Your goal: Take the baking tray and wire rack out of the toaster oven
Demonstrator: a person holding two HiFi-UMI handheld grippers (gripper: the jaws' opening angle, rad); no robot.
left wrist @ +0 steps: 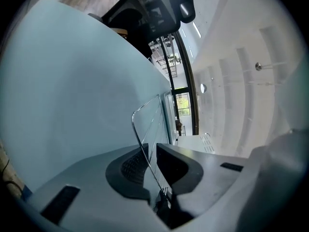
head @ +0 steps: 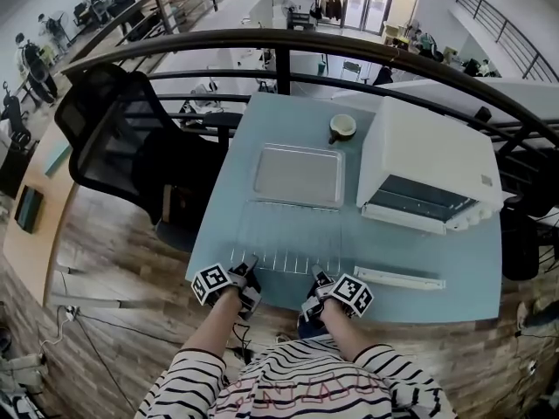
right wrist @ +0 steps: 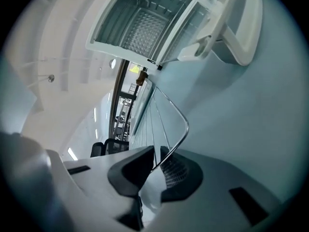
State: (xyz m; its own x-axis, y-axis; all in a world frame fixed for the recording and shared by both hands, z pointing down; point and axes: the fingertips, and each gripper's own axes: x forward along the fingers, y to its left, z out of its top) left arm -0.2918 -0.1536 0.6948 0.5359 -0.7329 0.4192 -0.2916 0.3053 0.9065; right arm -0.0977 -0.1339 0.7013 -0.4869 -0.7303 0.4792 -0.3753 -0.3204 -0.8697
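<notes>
The left gripper [head: 247,267] and the right gripper [head: 320,278] are both closed on the near edge wire of the wire rack [head: 284,234], the left one close to the left corner and the right one close to the right corner. In each gripper view the thin wire passes between the two dark pads, and these stand nearly together. From the grippers the rack stretches away toward 12 o'clock, low over the light blue bench [head: 472,260]. The baking tray [head: 297,175] lies flat on the bench just beyond the far edge of the rack, also at 12 o'clock. The white toaster oven [head: 428,147] stands at 3 o'clock from the tray, with its door hanging open.
</notes>
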